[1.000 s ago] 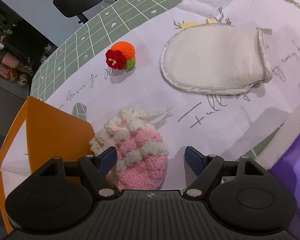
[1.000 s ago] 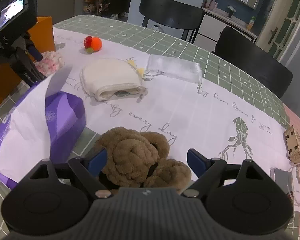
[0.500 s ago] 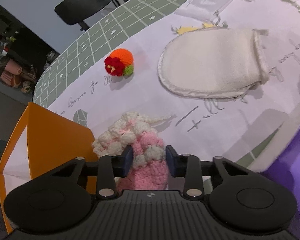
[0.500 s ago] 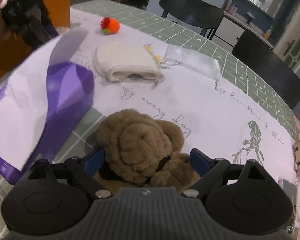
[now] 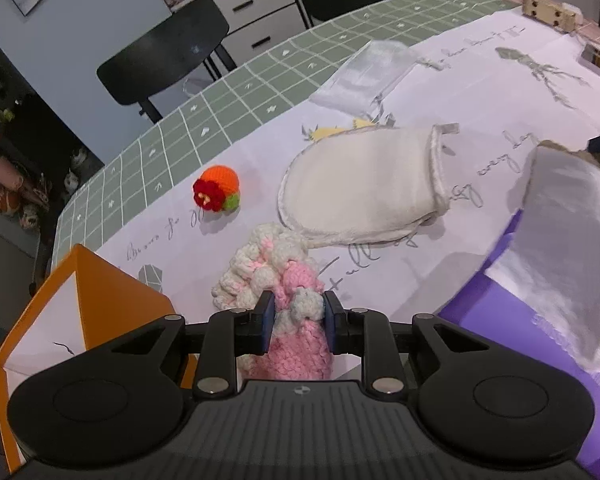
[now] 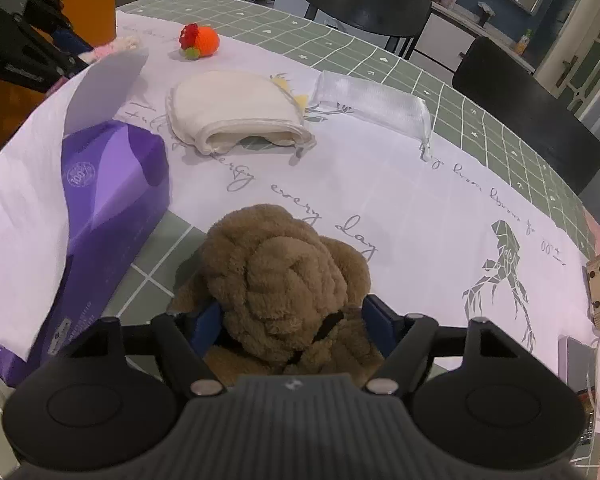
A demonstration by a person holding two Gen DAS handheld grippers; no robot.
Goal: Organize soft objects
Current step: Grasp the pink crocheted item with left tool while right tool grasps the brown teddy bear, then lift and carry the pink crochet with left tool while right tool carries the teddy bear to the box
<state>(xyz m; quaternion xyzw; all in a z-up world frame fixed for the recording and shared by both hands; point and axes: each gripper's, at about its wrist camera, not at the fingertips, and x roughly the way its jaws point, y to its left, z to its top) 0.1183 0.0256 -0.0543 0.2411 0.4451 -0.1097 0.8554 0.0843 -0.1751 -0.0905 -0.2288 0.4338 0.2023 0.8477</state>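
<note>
Left gripper (image 5: pixel 295 322): jaws just closing, now clamped on pink-and-white crocheted pouch (image 5: pixel 284 296), beside open orange cardboard box (image 5: pixel 80 300).
Right gripper (image 6: pixel 294 324): jaws just narrowing around knotted brown plush toy (image 6: pixel 284 276); pads at its flanks, firm grip not confirmed.
Done: nothing visible inside orange box.
Left: orange crocheted ball with red flower (image 5: pixel 217 194), cream terry mitt (image 5: pixel 364 192), sheer white fabric pouch (image 6: pixel 374 106), all loose on table.
Left view only: box interior.
Right view only: mitt's open mouth, purple tissue box (image 6: pixel 112 208) in full.
</note>
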